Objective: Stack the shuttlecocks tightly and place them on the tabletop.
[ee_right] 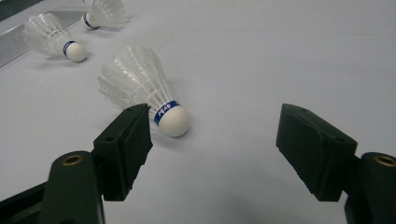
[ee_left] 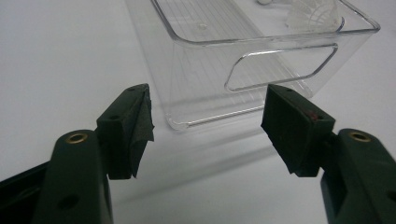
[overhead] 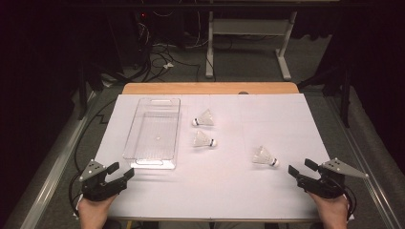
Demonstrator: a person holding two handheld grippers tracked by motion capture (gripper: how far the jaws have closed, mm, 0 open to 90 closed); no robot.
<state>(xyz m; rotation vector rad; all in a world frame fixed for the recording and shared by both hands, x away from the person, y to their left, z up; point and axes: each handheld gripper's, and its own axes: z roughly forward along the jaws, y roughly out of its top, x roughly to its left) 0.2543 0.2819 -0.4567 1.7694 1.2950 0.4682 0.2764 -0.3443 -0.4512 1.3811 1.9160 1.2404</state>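
Three shuttlecocks lying on the white desk (overhead: 286,119), all on their sides. Nearest one (overhead: 265,156) at the right, just ahead of the right tongs (overhead: 302,168), cork tip with a blue band pointing toward the near right. Seen up close in the right gripper view (ee_right: 149,91), feathers fanned out to the far left, cork just beside the left jaw but not touching. Two more shuttlecocks (overhead: 204,139) (overhead: 204,119) near the middle, just right of the clear tray (overhead: 143,160). Nothing lying inside the tray.

Right tongs spread wide, nothing between the jaws. Left tongs (overhead: 120,171) at the near left, also spread wide and holding nothing, pointing at the near end of the tray with its cut-out handle (ee_left: 280,67).

Likely job: picking up shuttlecocks and dropping them in the tray.

Possible trouble from here: bumping the round cork with one jaw and rolling the shuttlecock away. Squeezing hard on the feathers and bending them. Pinching just the smooth cork and letting it slip out. Knocking the light tray sideways with the left tongs.
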